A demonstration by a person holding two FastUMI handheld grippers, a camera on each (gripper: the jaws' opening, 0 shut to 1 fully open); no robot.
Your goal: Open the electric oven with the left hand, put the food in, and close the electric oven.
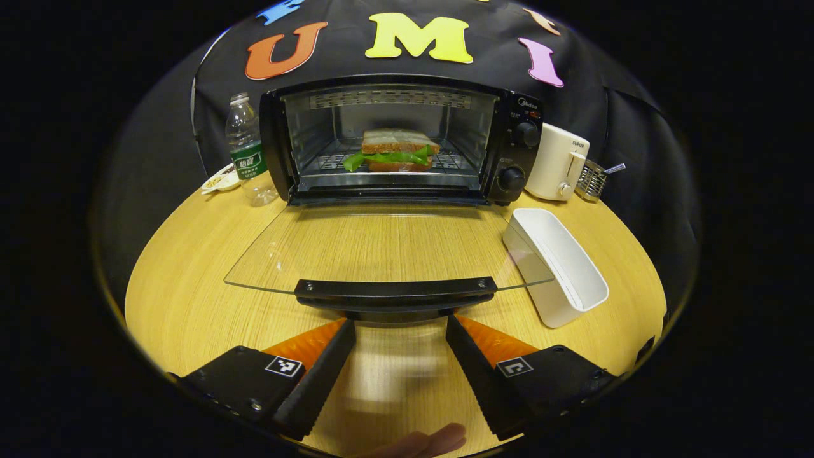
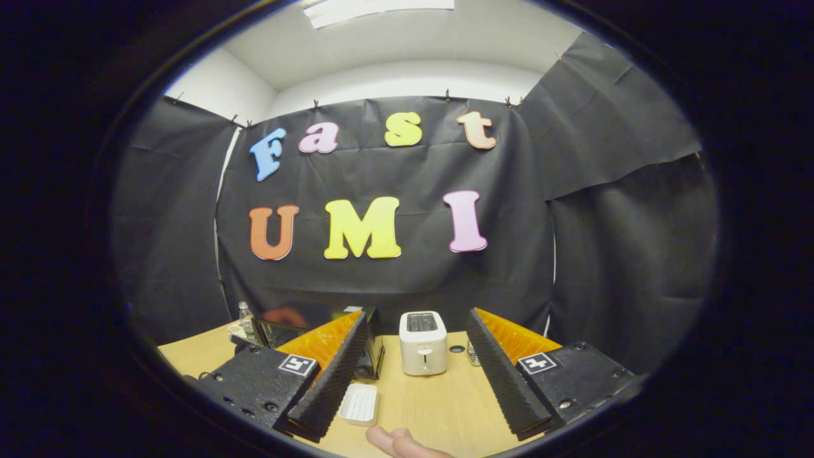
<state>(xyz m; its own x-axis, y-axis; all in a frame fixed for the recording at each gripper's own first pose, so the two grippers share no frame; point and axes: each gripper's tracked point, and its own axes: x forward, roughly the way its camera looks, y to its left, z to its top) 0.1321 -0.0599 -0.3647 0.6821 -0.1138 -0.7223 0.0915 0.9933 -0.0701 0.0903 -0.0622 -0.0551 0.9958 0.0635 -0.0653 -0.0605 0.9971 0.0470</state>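
sandwich inside oven, toaster right, bottle left

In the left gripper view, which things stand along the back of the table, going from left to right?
Small dish → plastic water bottle → electric oven, its door open and a sandwich inside → white toaster → wire holder.

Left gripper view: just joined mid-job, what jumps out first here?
The electric oven at the back of the wooden table stands wide open, with the sandwich already on its rack. Its glass door lies flat toward the camera, handle just ahead of the open left gripper. An empty white tray sits right of the door.
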